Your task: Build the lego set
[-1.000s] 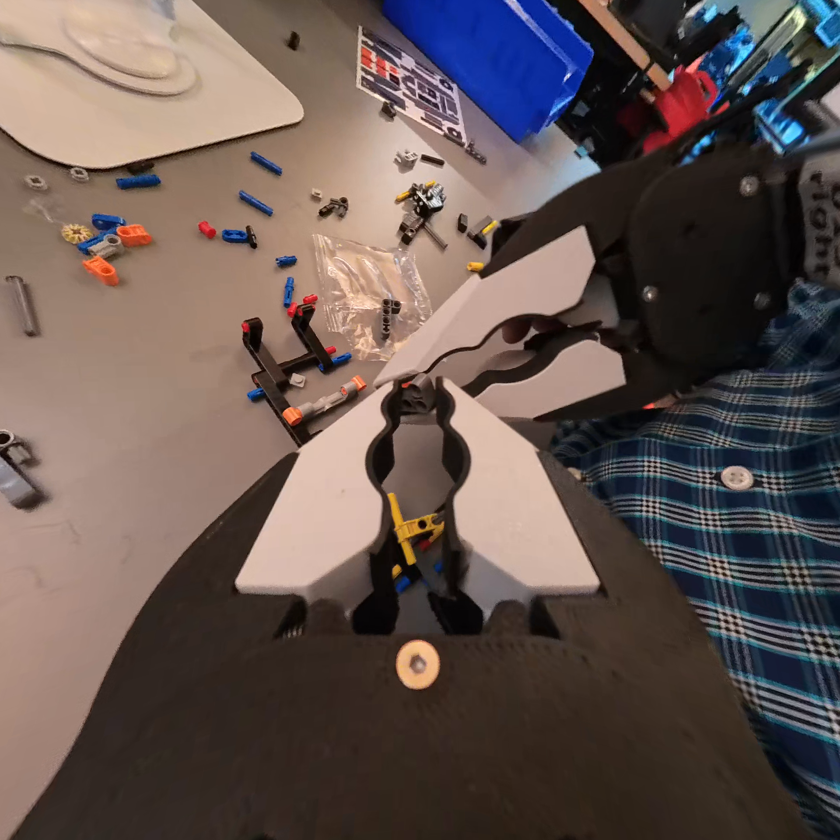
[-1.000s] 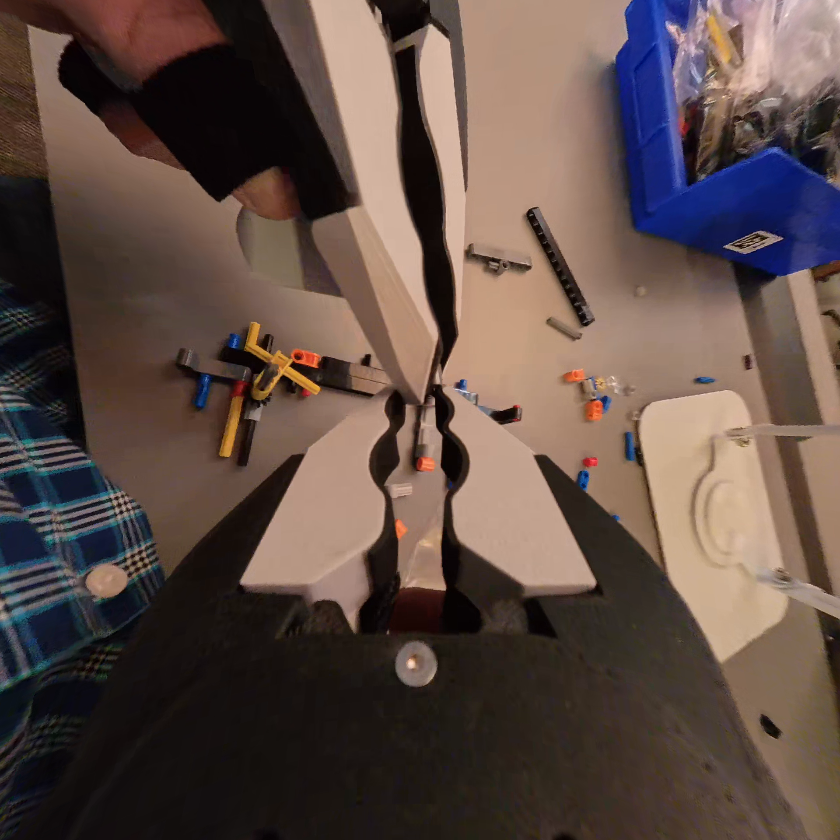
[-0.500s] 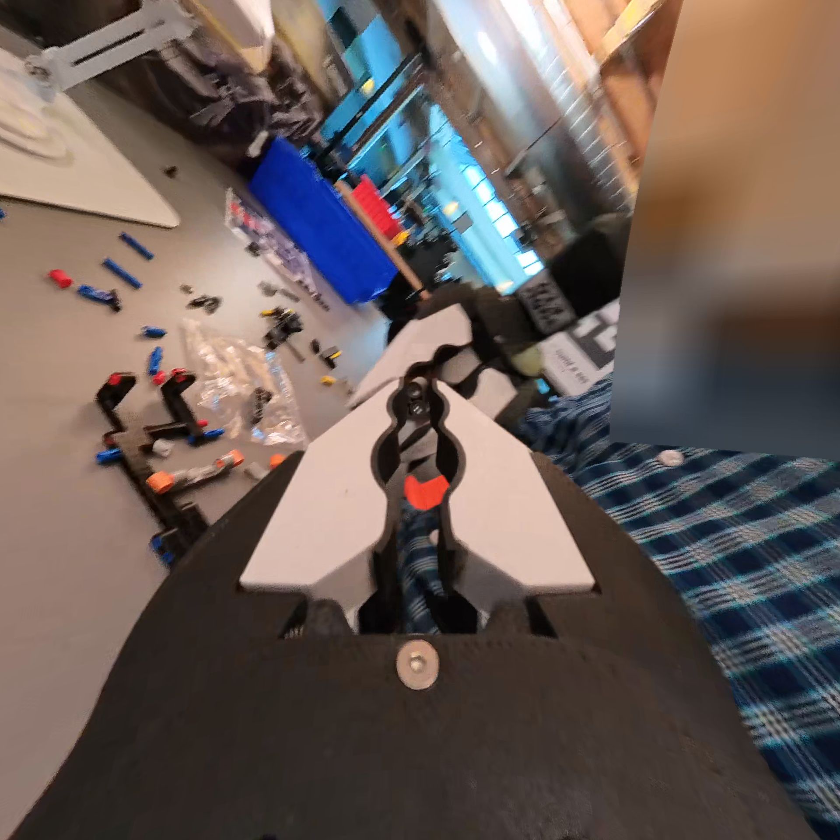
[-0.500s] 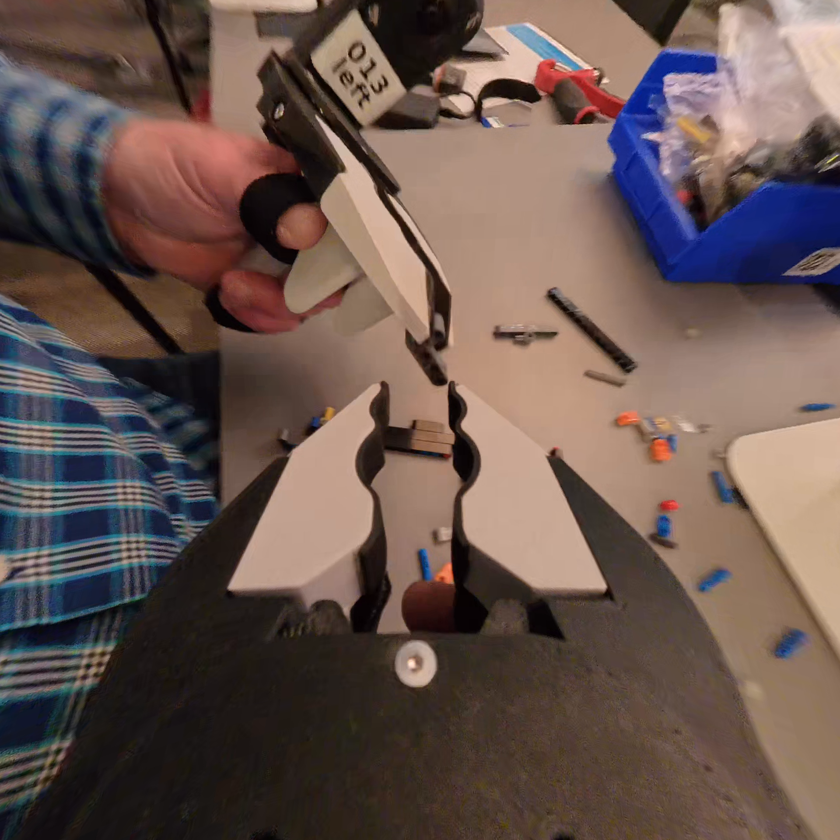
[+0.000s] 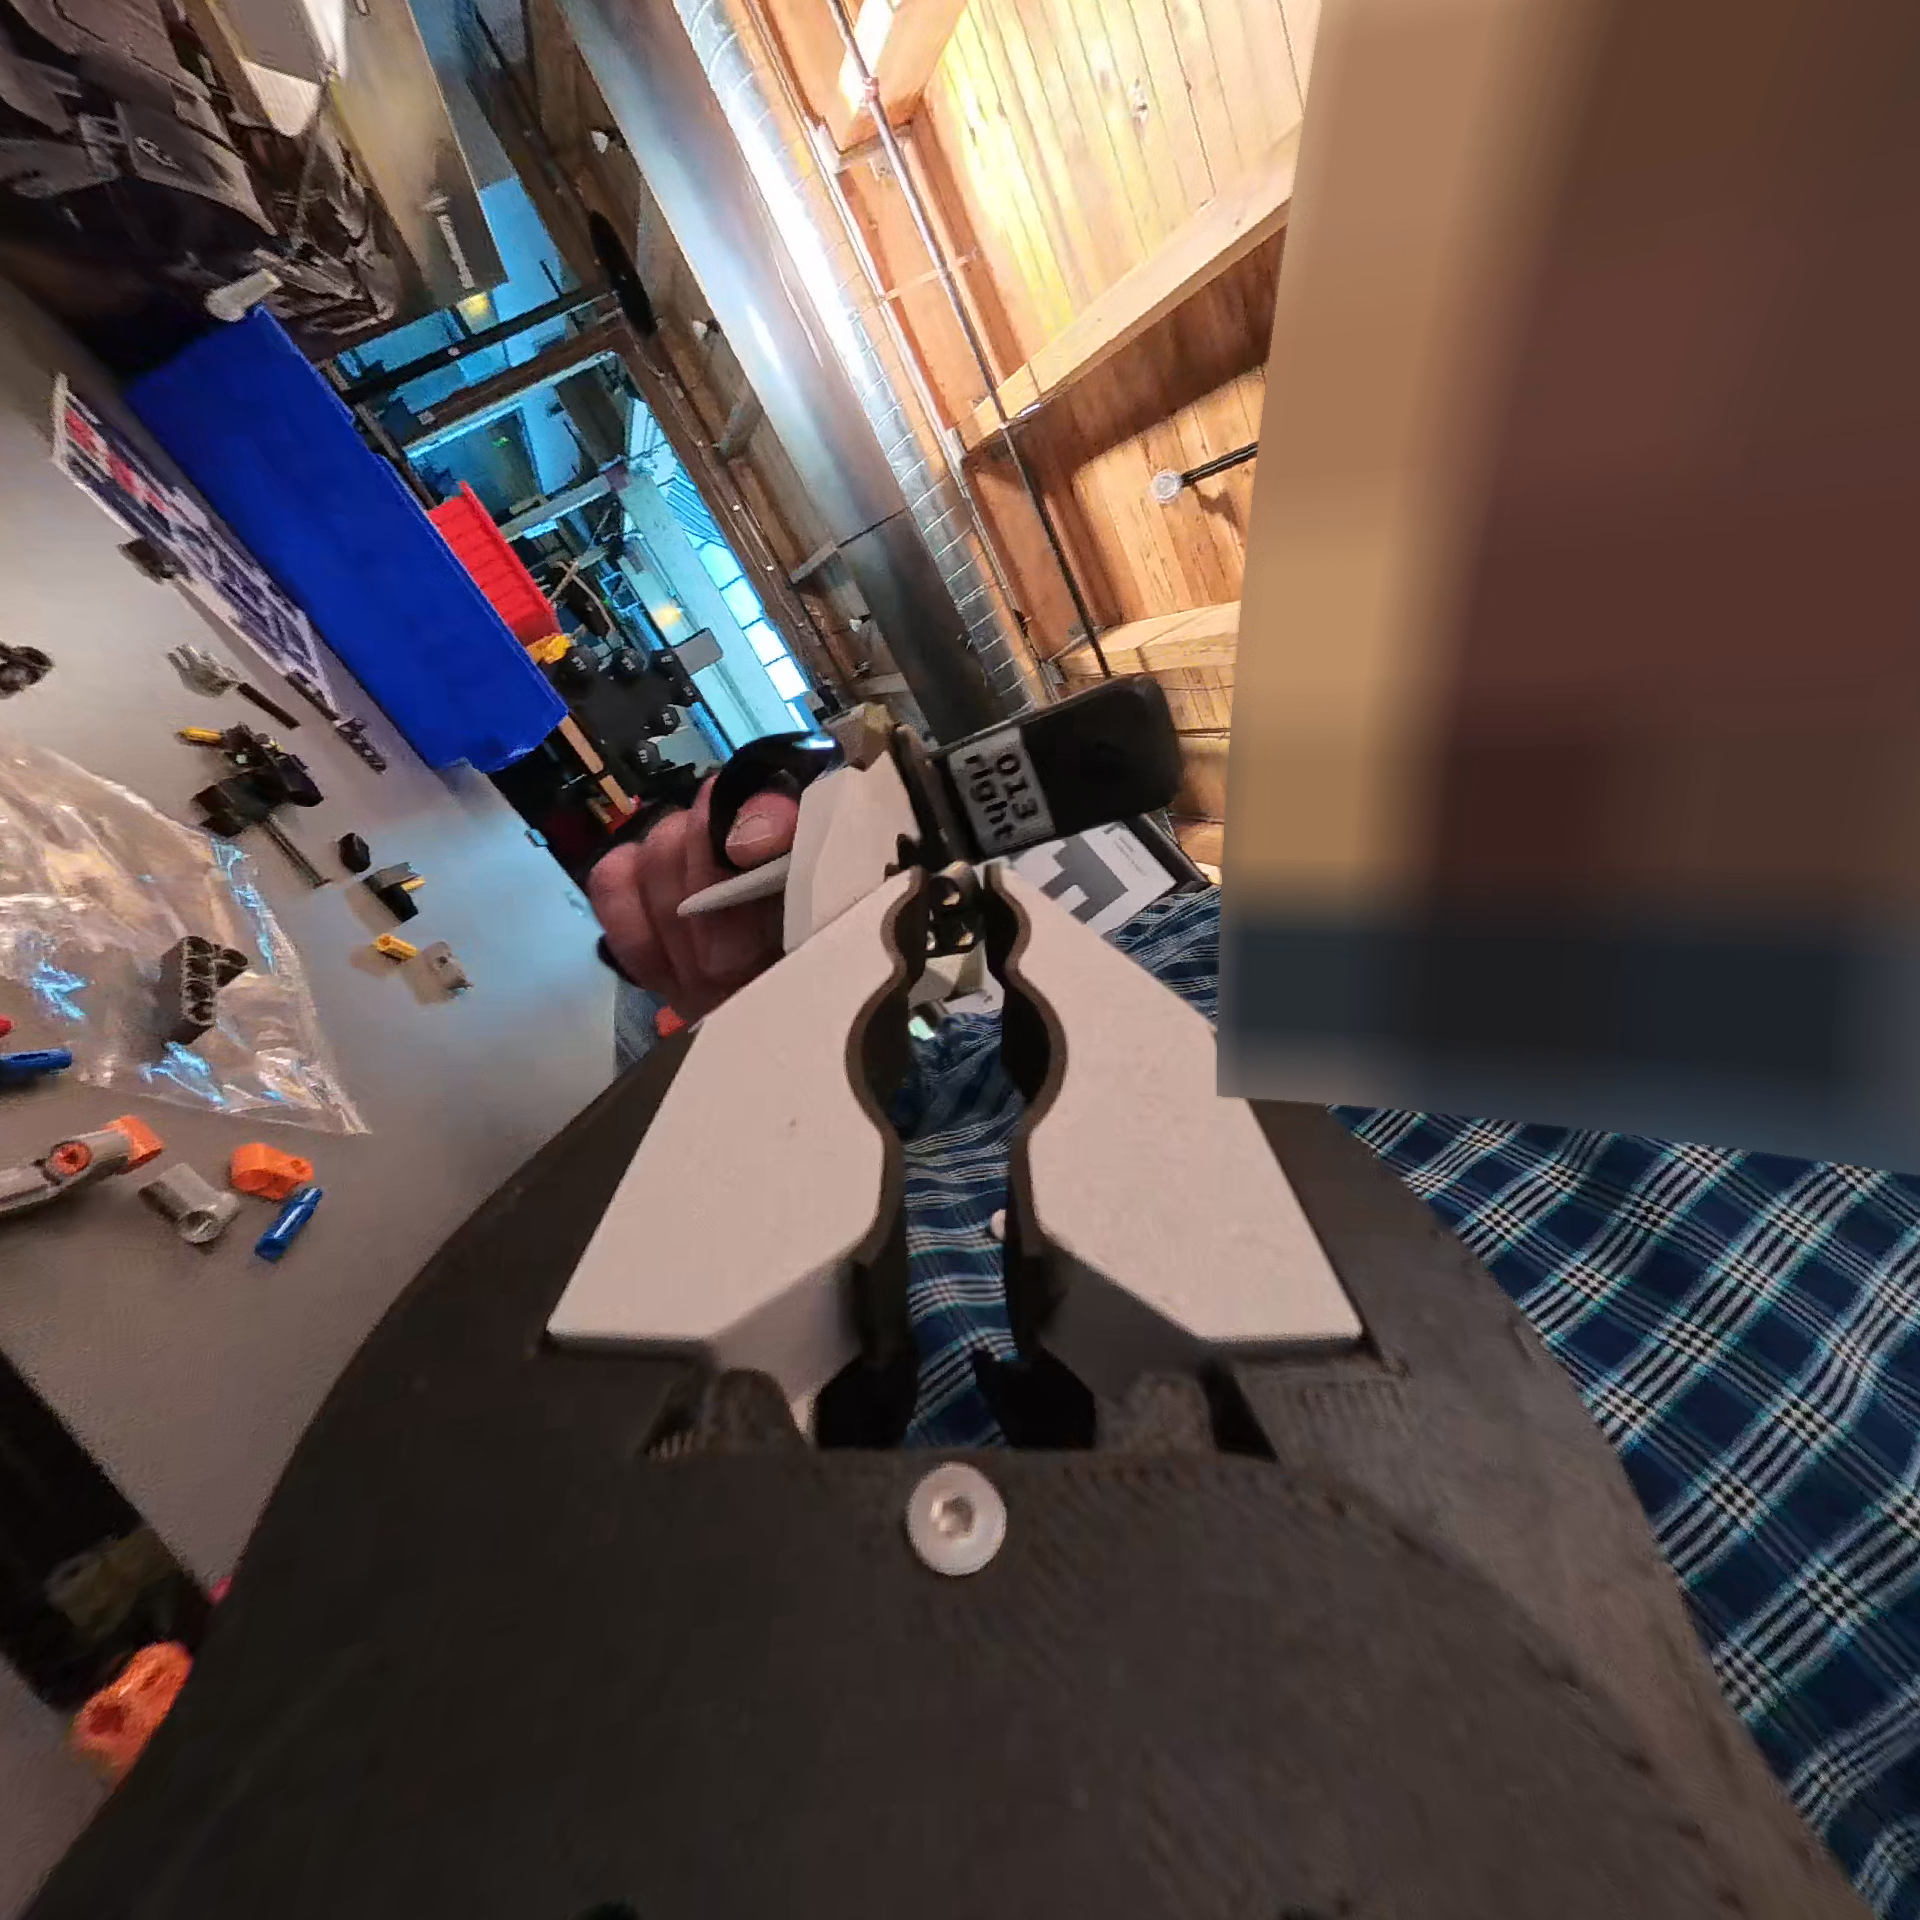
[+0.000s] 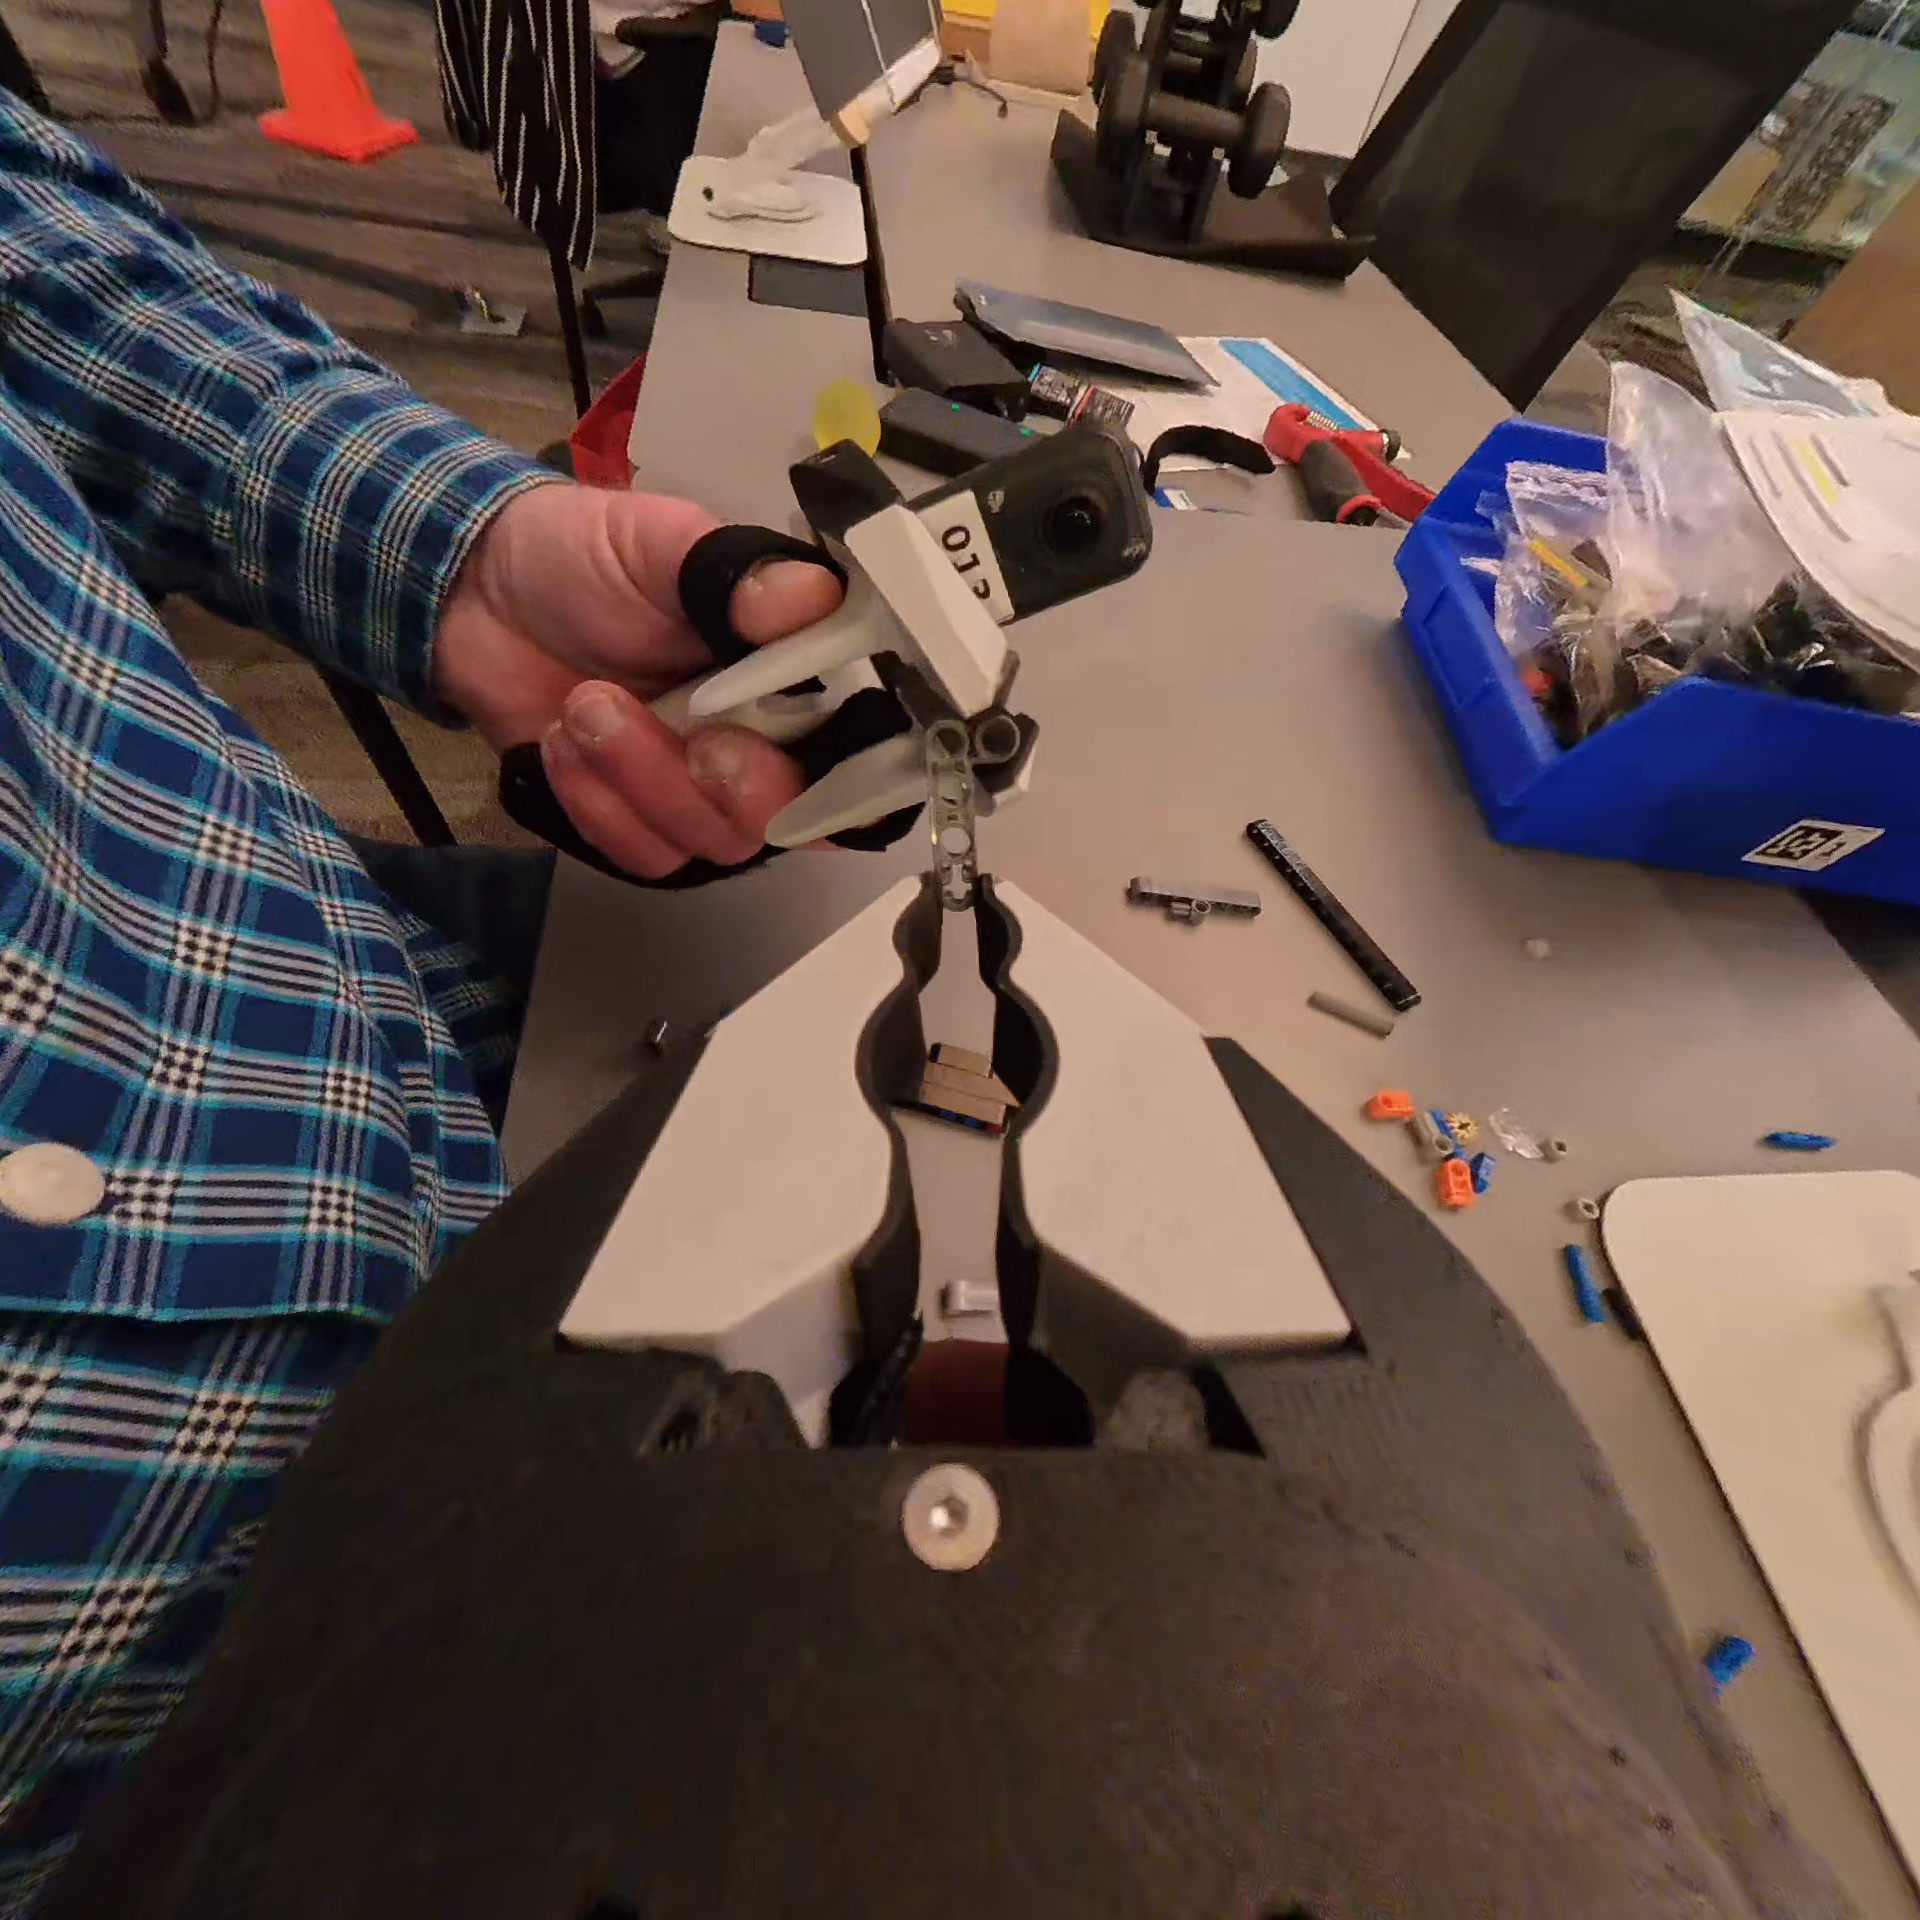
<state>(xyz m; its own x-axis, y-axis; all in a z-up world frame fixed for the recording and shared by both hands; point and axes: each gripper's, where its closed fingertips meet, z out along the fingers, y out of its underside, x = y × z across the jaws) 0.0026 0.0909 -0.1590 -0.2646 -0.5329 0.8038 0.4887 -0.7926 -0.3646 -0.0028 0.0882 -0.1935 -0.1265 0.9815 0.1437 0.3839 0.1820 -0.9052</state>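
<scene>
You are joining two pieces in mid-air above the tabletop (image 6: 1195, 665): left tongs (image 6: 971, 753) pinching a dark connector (image 6: 992, 740), right tongs (image 6: 954, 891) pinching the thin grey beam (image 6: 952, 810), which next needs pressing squarely home.

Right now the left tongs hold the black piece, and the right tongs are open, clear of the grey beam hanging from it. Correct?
Not quite. The right tongs are shut on the lower end of the grey beam, as the right wrist view shows. The left tongs do hold the black piece, with the grey beam hanging from it.
</scene>
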